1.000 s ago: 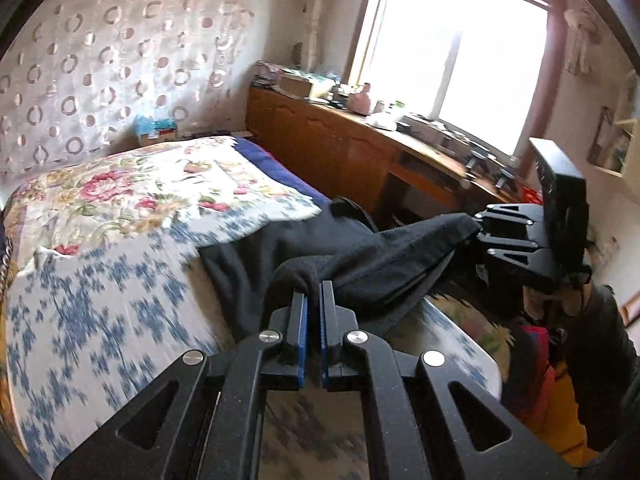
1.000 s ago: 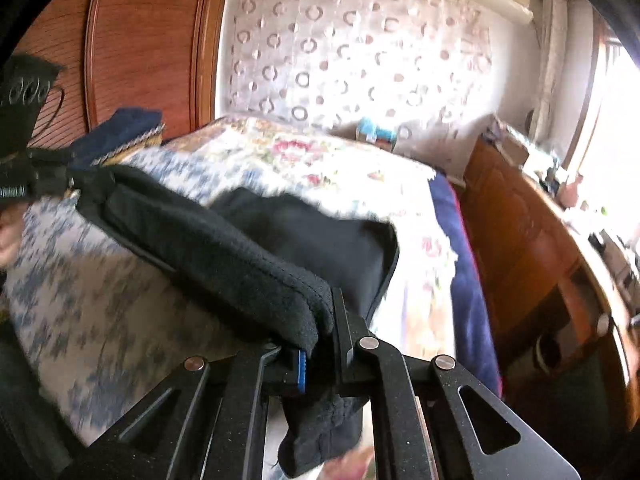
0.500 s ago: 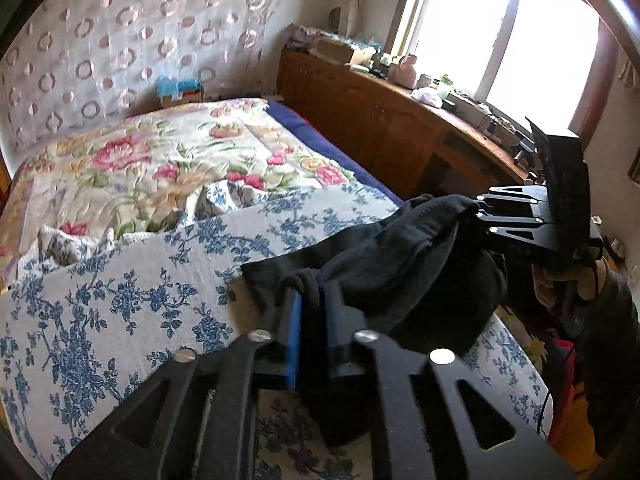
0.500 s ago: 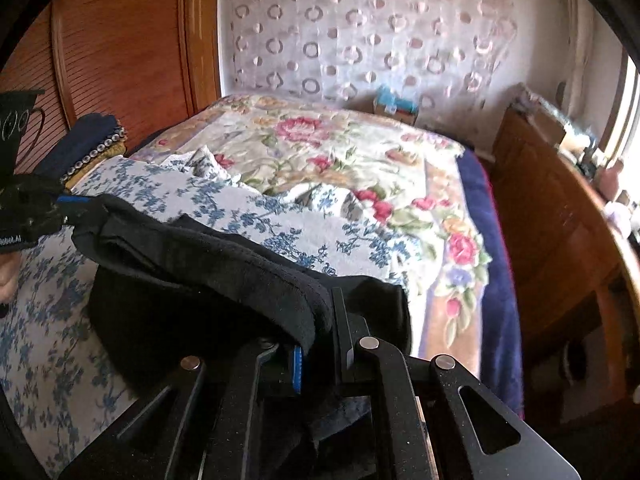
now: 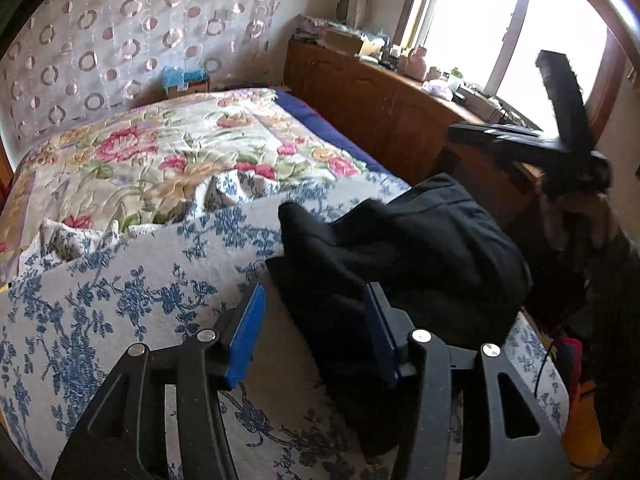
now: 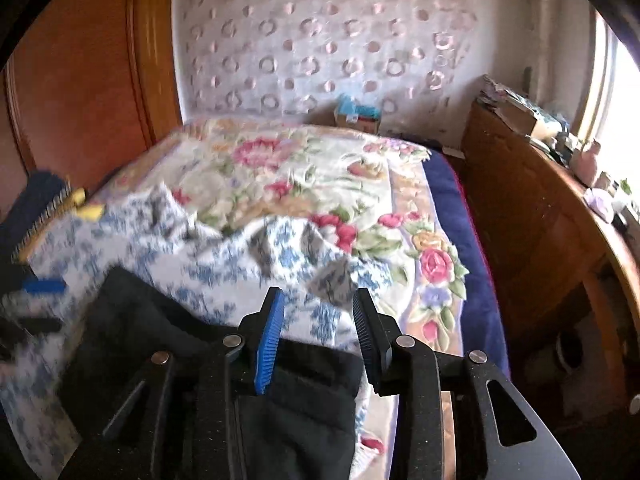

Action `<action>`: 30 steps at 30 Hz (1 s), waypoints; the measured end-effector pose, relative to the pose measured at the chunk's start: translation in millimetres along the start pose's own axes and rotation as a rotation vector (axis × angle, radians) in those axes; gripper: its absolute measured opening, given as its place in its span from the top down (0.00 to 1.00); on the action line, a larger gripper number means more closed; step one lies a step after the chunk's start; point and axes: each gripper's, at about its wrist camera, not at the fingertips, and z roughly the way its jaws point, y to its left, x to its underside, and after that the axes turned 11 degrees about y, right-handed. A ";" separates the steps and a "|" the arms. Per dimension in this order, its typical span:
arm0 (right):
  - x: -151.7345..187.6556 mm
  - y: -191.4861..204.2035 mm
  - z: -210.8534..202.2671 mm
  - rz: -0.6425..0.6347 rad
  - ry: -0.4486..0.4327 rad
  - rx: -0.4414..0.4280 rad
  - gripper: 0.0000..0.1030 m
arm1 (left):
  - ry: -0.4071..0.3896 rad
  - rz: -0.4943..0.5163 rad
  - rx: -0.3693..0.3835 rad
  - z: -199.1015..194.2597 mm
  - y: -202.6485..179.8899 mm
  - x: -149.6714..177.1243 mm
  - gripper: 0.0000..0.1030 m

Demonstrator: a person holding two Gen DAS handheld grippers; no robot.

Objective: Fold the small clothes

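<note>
A black garment [image 5: 404,252] lies bunched on the blue-flowered sheet [image 5: 120,288] near the bed's front right corner. It also shows in the right wrist view [image 6: 168,332], under and left of my gripper. My left gripper [image 5: 316,316] is open just above the garment's near edge, holding nothing. My right gripper [image 6: 318,320] is open and empty above the garment; in the left wrist view it [image 5: 520,140] hovers raised beyond the garment's far side.
A rose-patterned quilt [image 5: 160,152] covers the far half of the bed. A wooden cabinet [image 5: 384,108] with clutter runs along the right under the window. A wooden wardrobe [image 6: 80,80] stands at the left. A tissue box [image 6: 356,114] sits by the far wall.
Both grippers were shut on the black garment and holding it up; they lowered it onto the sheet and opened. The right gripper has lifted away.
</note>
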 end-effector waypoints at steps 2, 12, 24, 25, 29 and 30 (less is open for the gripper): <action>9.8 5.9 -10.7 0.004 -0.006 -0.003 0.52 | 0.011 0.001 -0.003 5.6 1.0 -0.9 0.49; 88.0 6.9 -21.7 0.105 0.083 -0.078 0.35 | 0.064 -0.030 0.032 36.9 8.9 -15.6 0.49; 86.2 -18.5 23.6 0.212 0.159 -0.144 0.21 | 0.079 -0.023 0.033 48.7 9.6 -15.6 0.49; 83.5 -18.6 26.4 0.225 0.161 -0.163 0.21 | 0.079 -0.025 0.034 49.4 10.4 -16.5 0.49; 85.2 -27.9 34.3 0.258 0.169 -0.225 0.21 | 0.073 -0.011 0.037 50.9 9.6 -18.8 0.50; 86.2 -29.4 34.6 0.260 0.169 -0.230 0.22 | 0.070 0.000 0.036 51.9 8.5 -18.7 0.51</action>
